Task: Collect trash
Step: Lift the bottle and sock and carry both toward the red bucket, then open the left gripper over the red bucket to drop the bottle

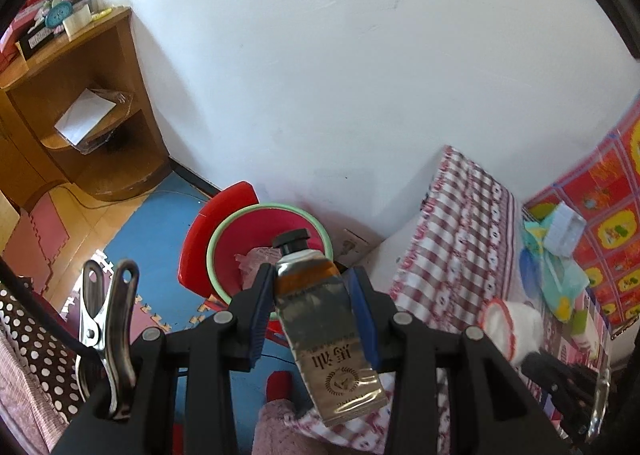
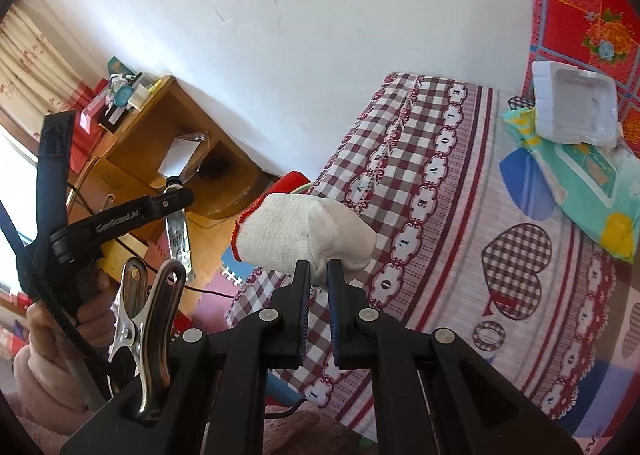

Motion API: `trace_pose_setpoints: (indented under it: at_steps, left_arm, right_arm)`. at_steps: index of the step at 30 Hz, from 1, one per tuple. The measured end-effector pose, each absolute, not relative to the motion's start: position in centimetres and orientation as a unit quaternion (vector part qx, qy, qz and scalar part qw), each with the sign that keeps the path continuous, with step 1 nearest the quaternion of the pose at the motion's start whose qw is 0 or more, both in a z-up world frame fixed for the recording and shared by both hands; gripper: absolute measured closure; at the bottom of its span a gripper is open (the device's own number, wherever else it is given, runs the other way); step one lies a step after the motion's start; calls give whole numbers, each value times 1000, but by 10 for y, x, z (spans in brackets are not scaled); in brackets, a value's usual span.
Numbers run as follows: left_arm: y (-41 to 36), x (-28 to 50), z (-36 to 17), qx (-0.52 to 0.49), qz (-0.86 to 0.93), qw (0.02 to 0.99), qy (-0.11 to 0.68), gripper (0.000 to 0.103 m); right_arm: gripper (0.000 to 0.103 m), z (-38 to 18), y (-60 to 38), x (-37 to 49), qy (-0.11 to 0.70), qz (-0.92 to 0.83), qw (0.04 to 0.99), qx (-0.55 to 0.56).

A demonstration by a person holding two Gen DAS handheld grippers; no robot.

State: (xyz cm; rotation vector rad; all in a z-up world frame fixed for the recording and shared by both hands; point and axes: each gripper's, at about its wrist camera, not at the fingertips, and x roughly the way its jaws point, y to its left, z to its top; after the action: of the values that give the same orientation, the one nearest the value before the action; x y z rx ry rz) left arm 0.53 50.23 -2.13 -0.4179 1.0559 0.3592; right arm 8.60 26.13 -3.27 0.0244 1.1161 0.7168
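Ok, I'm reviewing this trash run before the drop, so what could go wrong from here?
1. The left gripper pinches the tube on its smooth body, tilted, so it might slip out before reaching the red basin.
2. The right gripper holds the white glove only by one edge; the loose bulk could pull free.
3. Foam tray and wipes packet remain on the bed.

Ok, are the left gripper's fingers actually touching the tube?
Touching. The left wrist view shows both blue pads of the left gripper pressed against the sides of the tube, which hangs between them with no gap.
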Motion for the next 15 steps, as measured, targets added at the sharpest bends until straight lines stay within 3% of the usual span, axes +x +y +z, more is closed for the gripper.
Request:
trace_pose_setpoints:
  at_steps: [15]
  left_arm:
    - [553, 52, -102, -195, 154, 817, 519, 63]
  right_arm:
    - [93, -42, 282, 100, 532, 297, 793, 13]
